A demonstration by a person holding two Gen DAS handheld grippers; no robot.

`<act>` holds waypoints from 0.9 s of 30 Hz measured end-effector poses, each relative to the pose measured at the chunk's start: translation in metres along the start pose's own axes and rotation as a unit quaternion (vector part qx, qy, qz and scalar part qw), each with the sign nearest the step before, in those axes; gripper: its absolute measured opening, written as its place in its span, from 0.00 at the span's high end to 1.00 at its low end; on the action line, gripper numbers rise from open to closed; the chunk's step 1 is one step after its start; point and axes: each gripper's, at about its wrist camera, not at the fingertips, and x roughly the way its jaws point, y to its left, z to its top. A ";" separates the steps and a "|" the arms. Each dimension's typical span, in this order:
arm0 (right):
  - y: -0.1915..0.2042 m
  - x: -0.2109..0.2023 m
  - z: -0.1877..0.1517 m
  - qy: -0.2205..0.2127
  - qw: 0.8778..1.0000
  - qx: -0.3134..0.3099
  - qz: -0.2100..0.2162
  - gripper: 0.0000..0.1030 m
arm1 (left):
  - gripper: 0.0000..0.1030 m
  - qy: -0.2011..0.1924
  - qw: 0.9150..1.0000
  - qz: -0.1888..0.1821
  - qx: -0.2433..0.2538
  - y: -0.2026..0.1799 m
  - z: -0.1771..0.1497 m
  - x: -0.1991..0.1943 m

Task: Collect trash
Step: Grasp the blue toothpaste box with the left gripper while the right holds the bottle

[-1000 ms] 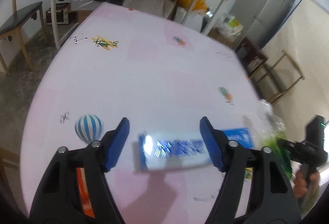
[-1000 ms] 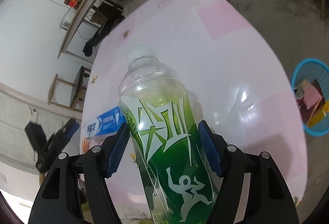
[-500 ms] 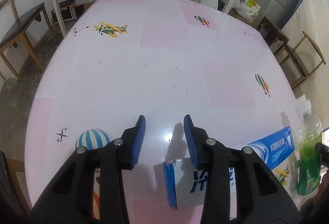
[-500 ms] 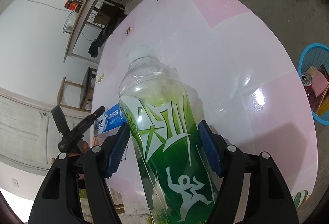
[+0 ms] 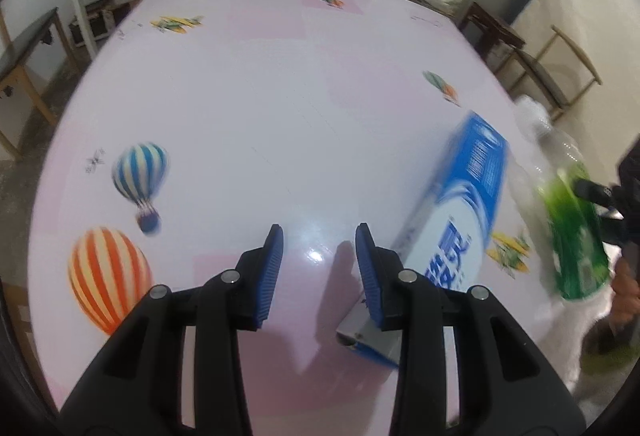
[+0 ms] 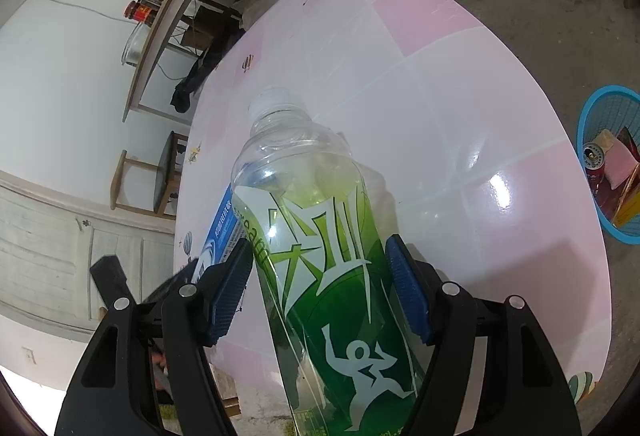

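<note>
The blue-and-white cardboard toothpaste box (image 5: 452, 240) is no longer between the left gripper (image 5: 319, 268)'s blue pads: a second ago they straddled it wide, and now they stand narrowed on nothing, the box lying on the pink patterned table (image 5: 280, 96) just outside the right-hand pad, so that pickup looks missed and needs redoing. The left gripper tilts steeply down at the tabletop, while the right gripper (image 6: 320, 284) stays clamped on the clear green-labelled plastic bottle (image 6: 320, 256) above the table, the blue mesh waste basket (image 6: 612, 164) on the floor beyond.
</note>
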 end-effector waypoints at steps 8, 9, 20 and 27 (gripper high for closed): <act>0.003 0.003 0.000 0.001 1.000 0.008 -0.008 0.35 | 0.56 -0.003 0.999 -0.048 0.014 -0.028 -0.013 -0.020; 0.003 0.003 0.000 0.001 1.000 0.009 -0.009 0.35 | 0.55 -0.009 0.998 -0.052 0.016 -0.031 -0.013 -0.024; -0.004 0.000 -0.003 0.000 0.999 0.030 -0.013 0.35 | 0.34 -0.028 0.995 -0.033 0.092 -0.076 0.003 -0.024; -0.010 0.002 0.000 0.026 0.998 0.053 -0.012 0.34 | 0.34 -0.006 0.992 -0.022 0.123 -0.092 0.014 -0.002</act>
